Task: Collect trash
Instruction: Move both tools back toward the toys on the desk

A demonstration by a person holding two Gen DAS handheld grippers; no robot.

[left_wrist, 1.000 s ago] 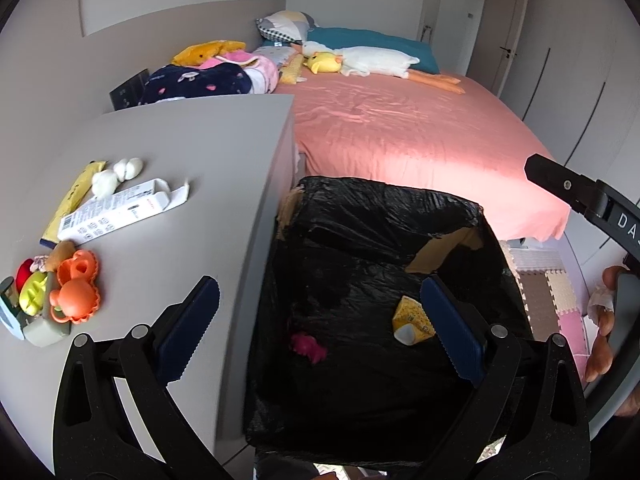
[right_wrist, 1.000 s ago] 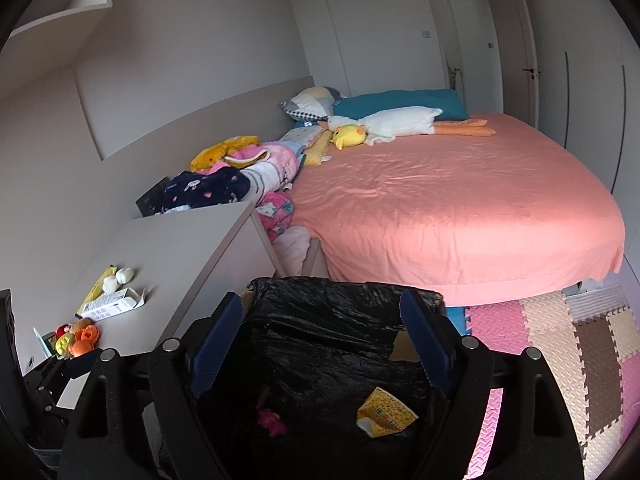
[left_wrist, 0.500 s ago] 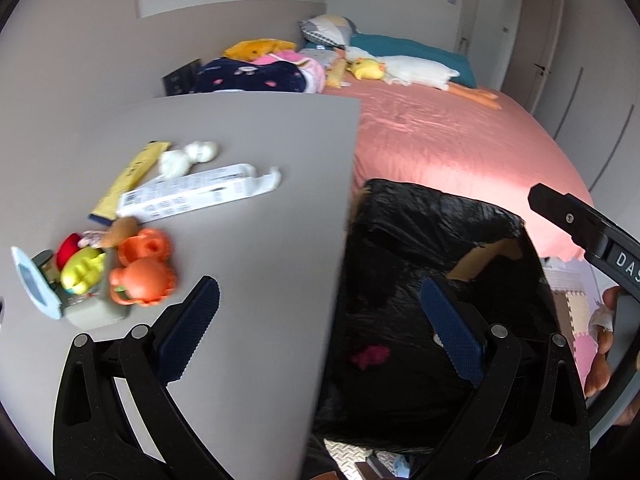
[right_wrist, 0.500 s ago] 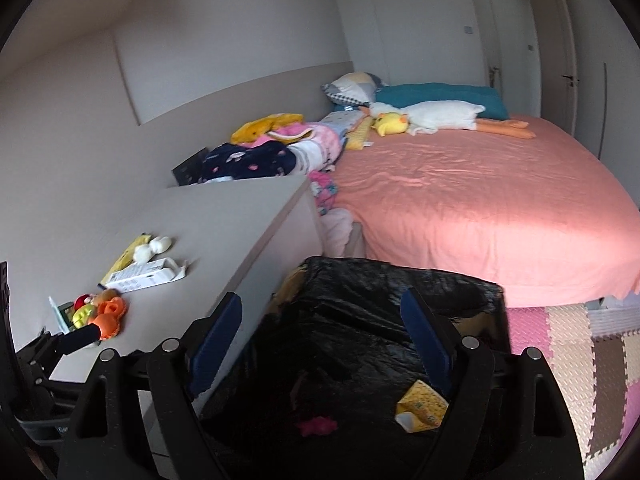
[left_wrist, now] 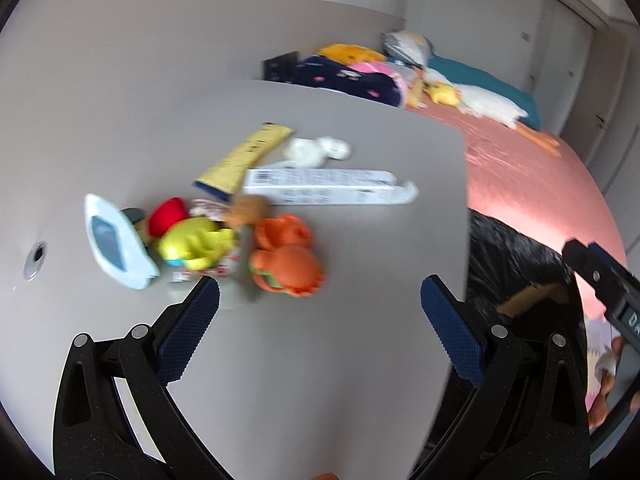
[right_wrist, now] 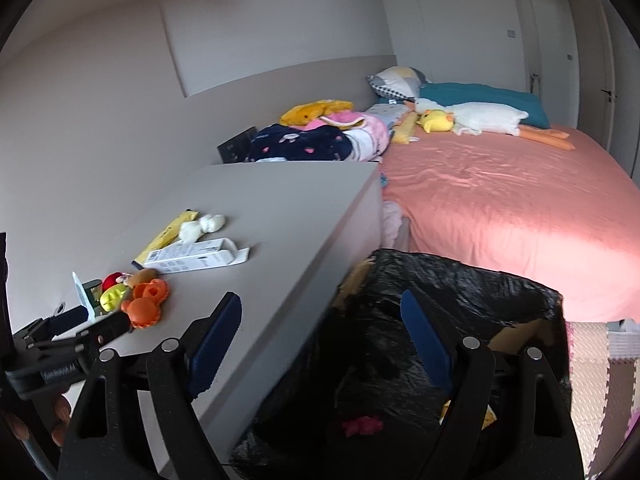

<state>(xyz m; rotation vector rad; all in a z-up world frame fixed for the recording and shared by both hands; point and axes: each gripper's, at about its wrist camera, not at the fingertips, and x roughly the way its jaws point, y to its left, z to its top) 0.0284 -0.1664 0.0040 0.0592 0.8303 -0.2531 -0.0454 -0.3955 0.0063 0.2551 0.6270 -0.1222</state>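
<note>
Left wrist view is showing one grey desk (left_wrist: 320,380) carrying a small heap: one white box (left_wrist: 320,187), one yellow wrapper (left_wrist: 244,160), one white tissue wad (left_wrist: 316,150), one orange toy (left_wrist: 288,262), one yellow-green toy (left_wrist: 192,242) and one red toy (left_wrist: 168,216). The box is lying flat with one end flap hanging open, touching the wrapper's end; the tissue wad is sitting just beyond it. One bin (right_wrist: 460,312), lined in black plastic, is standing beside the desk, between desk and bed (right_wrist: 520,200); one pink scrap (right_wrist: 362,426) is lying inside. The left gripper (left_wrist: 320,312) is hovering over bare desk near the toys, jaws spread wide, gripping nothing. The right gripper (right_wrist: 320,332) is hanging over the desk edge and bin, jaws likewise wide and empty.
</note>
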